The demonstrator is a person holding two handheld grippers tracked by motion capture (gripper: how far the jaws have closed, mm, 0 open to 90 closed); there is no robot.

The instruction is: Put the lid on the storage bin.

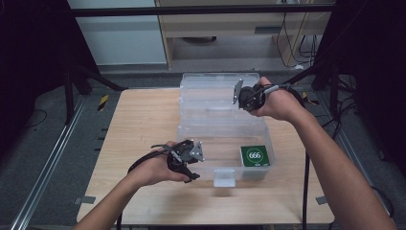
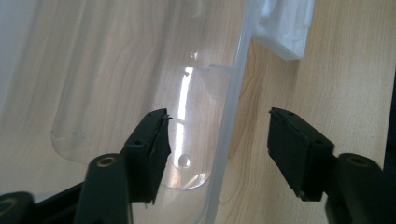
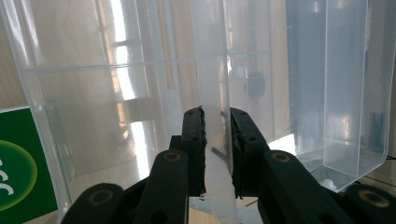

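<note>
My right gripper (image 1: 238, 91) clamped the raised lid (image 3: 212, 93) of the clear box (image 1: 225, 129) at table centre. My left gripper (image 2: 219, 154) was apart, straddling the box's front wall at about 7 o'clock. Green card (image 1: 254, 155) lay inside, 4 o'clock corner.

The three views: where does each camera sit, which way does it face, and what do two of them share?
High view: above the person's side, facing forward and down on the table; both forearms, left gripper and right gripper show.
Left gripper view: on the left gripper, open jaws astride the clear box rim.
Right gripper view: on the right gripper, jaws closed on the box lid.
Shared: the green card, high and right gripper views.
</note>
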